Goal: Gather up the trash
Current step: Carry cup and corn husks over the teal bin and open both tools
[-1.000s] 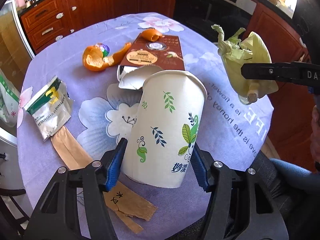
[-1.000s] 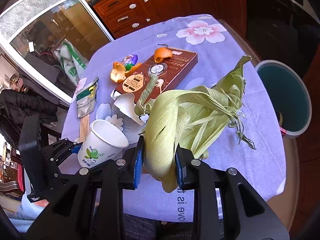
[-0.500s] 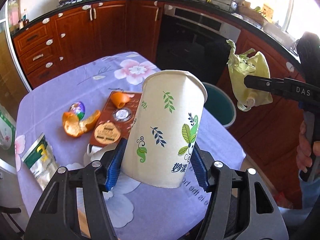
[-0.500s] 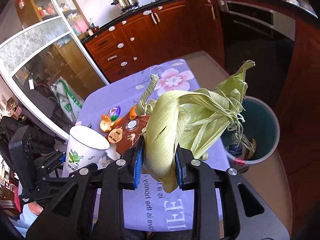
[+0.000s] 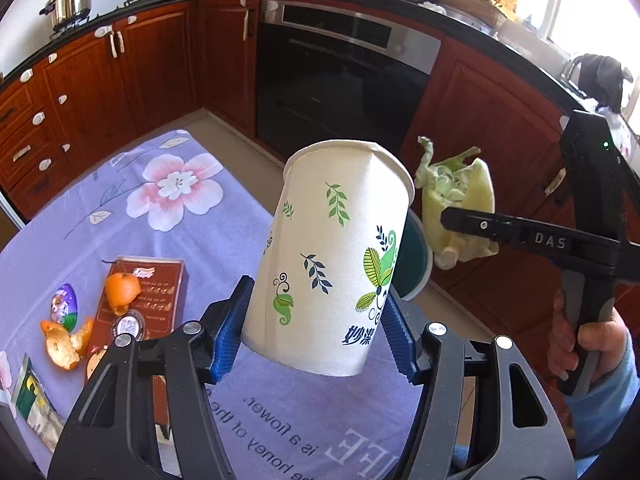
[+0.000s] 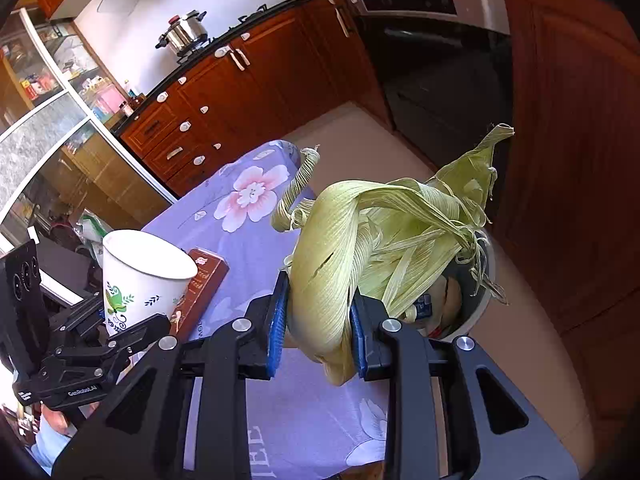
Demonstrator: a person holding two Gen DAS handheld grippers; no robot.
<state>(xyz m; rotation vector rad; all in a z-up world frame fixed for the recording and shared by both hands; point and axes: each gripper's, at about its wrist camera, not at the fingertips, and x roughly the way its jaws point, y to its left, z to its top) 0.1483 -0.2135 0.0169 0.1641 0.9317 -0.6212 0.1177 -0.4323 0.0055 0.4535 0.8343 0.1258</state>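
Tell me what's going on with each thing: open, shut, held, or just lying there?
Left gripper: shut on the paper cup.
Paper cup: held up, tilted, open end up.
Right gripper: shut on the corn husk.
Corn husk: held up over the bin.
Bin: open, on the floor.
Orange peel: lying on the table.
Brown box: lying flat.
Oven: door shut.

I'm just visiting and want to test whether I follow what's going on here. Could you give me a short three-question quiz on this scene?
1. True or false: the left gripper holds a paper cup.
2. What does the right gripper hold? A) orange peel B) corn husk C) a box
3. What lies on the brown box?

Key: 1 true; 2 B; 3 an orange peel.
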